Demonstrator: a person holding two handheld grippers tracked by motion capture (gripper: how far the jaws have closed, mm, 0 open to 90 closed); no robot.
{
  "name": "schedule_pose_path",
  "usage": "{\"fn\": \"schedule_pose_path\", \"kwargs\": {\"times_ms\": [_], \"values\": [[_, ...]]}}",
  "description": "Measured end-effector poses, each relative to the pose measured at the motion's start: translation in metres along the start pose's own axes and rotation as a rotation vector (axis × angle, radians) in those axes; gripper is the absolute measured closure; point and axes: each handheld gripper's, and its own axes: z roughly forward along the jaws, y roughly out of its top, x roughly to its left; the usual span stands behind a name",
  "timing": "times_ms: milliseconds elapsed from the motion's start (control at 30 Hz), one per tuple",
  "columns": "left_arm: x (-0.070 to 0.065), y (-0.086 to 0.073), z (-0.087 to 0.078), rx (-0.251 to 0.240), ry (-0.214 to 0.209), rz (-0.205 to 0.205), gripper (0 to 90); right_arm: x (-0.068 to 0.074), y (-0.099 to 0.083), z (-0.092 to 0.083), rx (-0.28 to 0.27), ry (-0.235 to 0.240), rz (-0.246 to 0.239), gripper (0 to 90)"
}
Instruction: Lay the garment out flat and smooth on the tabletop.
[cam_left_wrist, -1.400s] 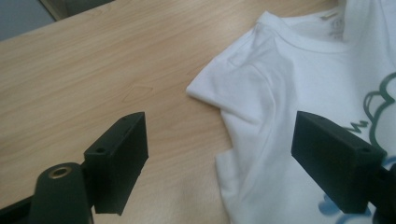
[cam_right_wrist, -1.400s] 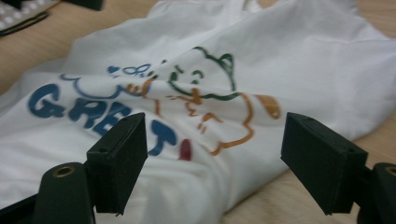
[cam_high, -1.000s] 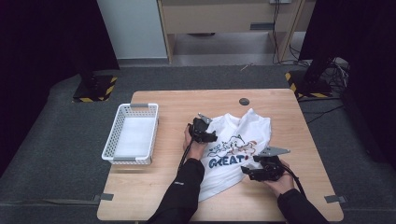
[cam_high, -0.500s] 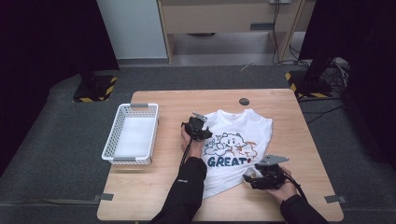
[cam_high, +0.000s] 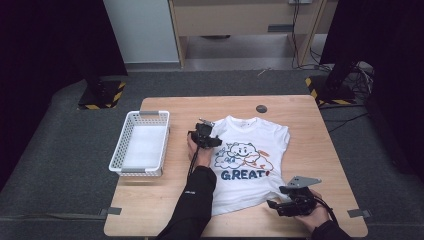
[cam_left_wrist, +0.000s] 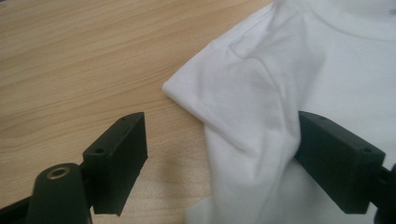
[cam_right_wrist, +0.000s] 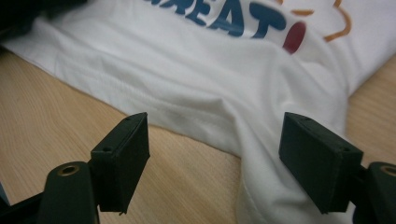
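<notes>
Spreading: we have a white T-shirt lying face up on the wooden table, its cartoon cloud print and the blue word GREAT! showing in the high view.
Shirt's place: we see it on the middle of the table, neck toward the far edge, hem toward our near edge, well apart from the white basket on our left.
Left gripper: we hold it at the shirt's left shoulder; in the left gripper view its jaws stand wide apart and have just been opening, with the left sleeve lying loose between them, one jaw over bare wood and the other over the cloth. Neither pad presses on the fabric.
Right gripper: we hold it at the shirt's near right corner; in the right gripper view its jaws are spread wide and have just been opening, a puckered fold of the hem rising between them, unclamped.
Elsewhere: a small dark disc sits near the far edge of the table.
</notes>
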Motion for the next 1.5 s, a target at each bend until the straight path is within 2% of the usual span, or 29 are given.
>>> {"fn": "schedule_pose_path", "kwargs": {"times_ms": [67, 133, 200, 267, 333, 367, 400, 467, 600, 667, 767, 867, 1000, 1033, 1167, 1333, 1433, 1500], "values": [[0.001, 0.002, -0.01, -0.022, -0.039, 0.0, 17.1, -0.001, 0.003, -0.006, -0.032, -0.008, 0.003, 22.8], [0.001, 0.004, -0.02, -0.028, -0.063, 0.026, 16.4, -0.002, 0.008, -0.011, -0.067, -0.021, 0.012, 21.5], [0.001, 0.003, -0.03, -0.035, -0.064, 0.06, 15.9, -0.005, 0.012, -0.013, -0.094, -0.044, 0.022, 20.1], [0.003, 0.001, -0.036, -0.038, -0.064, 0.076, 15.7, -0.009, 0.016, -0.011, -0.113, -0.085, 0.027, 18.5], [0.005, -0.003, -0.037, -0.028, -0.059, 0.082, 15.3, -0.014, 0.02, -0.005, -0.111, -0.129, 0.029, 17.2], [0.005, -0.003, -0.037, -0.028, -0.059, 0.082, 15.0, -0.014, 0.02, -0.005, -0.111, -0.129, 0.029, 17.2], [0.007, -0.008, -0.033, -0.021, -0.059, 0.078, 15.0, -0.016, 0.021, -0.002, -0.105, -0.151, 0.035, 16.5], [0.007, -0.011, -0.027, -0.009, -0.062, 0.067, 14.8, -0.021, 0.021, 0.009, -0.071, -0.205, 0.035, 17.3], [0.004, -0.016, -0.011, 0.014, -0.064, 0.056, 14.2, -0.018, 0.018, 0.018, -0.021, -0.254, 0.004, 19.7], [0.003, -0.018, -0.006, 0.024, -0.063, 0.048, 14.3, -0.016, 0.016, 0.02, -0.009, -0.252, 0.0, 19.7], [0.003, -0.019, -0.002, 0.01, -0.075, 0.017, 14.0, -0.012, 0.013, 0.021, -0.003, -0.243, -0.008, 19.1], [0.004, -0.02, 0.0, -0.006, -0.075, 0.014, 13.9, -0.009, 0.014, 0.022, -0.013, -0.241, -0.018, 18.3], [0.004, -0.02, 0.001, -0.014, -0.069, 0.008, 13.9, -0.008, 0.014, 0.025, 0.018, -0.25, -0.033, 15.3], [0.005, -0.02, 0.002, -0.017, -0.068, 0.005, 13.9, -0.007, 0.012, 0.026, 0.042, -0.255, -0.047, 12.7], [0.007, -0.02, 0.004, -0.019, -0.069, -0.014, 12.3, -0.007, 0.001, 0.018, 0.051, -0.225, -0.033, 9.0], [0.009, -0.019, 0.005, -0.012, -0.067, -0.033, 11.3, -0.003, -0.007, 0.011, 0.063, -0.212, -0.039, 7.0], [0.009, -0.019, 0.005, -0.006, -0.07, -0.03, 11.4, -0.001, -0.009, 0.009, 0.076, -0.196, -0.02, 6.5], [0.01, -0.018, 0.002, 0.017, -0.084, -0.026, 13.8, -0.002, -0.009, 0.009, 0.084, -0.19, -0.012, 6.1]]}}
